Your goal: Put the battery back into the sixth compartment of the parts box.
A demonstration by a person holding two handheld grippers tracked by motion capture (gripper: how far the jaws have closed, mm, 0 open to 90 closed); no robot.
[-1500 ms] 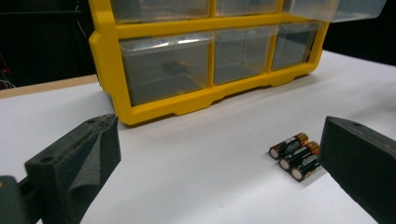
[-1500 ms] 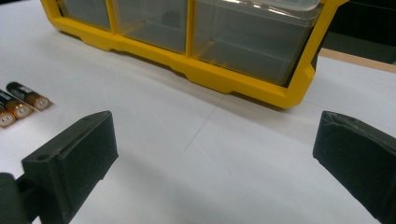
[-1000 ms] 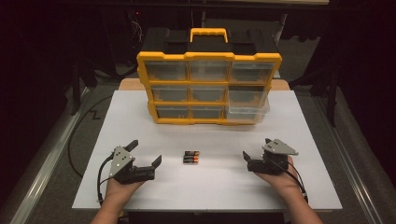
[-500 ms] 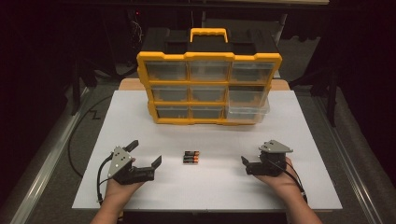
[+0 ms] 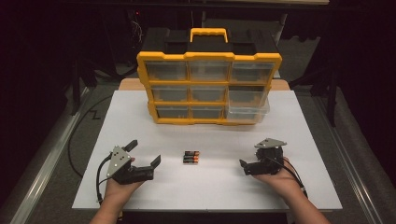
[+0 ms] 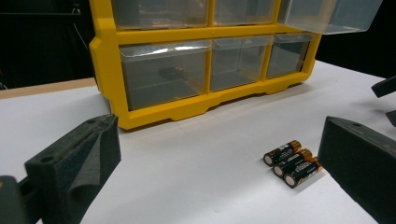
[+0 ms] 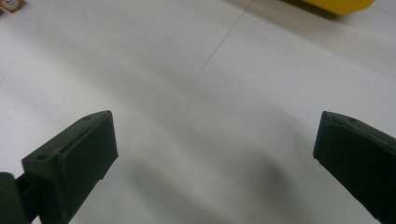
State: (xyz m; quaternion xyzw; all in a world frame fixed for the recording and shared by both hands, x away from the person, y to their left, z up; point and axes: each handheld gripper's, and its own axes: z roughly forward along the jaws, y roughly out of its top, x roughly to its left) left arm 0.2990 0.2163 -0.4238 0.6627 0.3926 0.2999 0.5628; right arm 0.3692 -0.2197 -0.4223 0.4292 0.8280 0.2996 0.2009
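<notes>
Three AA batteries (image 5: pixel 191 157) lie side by side on the white table top (image 5: pixel 205 191), between my two grippers; in the left gripper view the batteries (image 6: pixel 292 162) sit close to the right jaw. My left gripper (image 5: pixel 144 153) (image 6: pixel 219 149) is open and points toward the batteries. My right gripper (image 5: pixel 251 159) (image 7: pixel 215 140) is open over bare table, to the right of the batteries. Its jaws have just widened slightly, with nothing between them.
A yellow organiser (image 5: pixel 208 88) (image 6: pixel 187 107) with clear drawers stands at the back of the table. Its bottom right drawer (image 5: pixel 247 112) is pulled out. One lower drawer holds a small dark item (image 6: pixel 170 72). Dark floor surrounds the table.
The right gripper has shifted slightly toward the front of the table and tipped downward. The left gripper and the batteries have not moved.
</notes>
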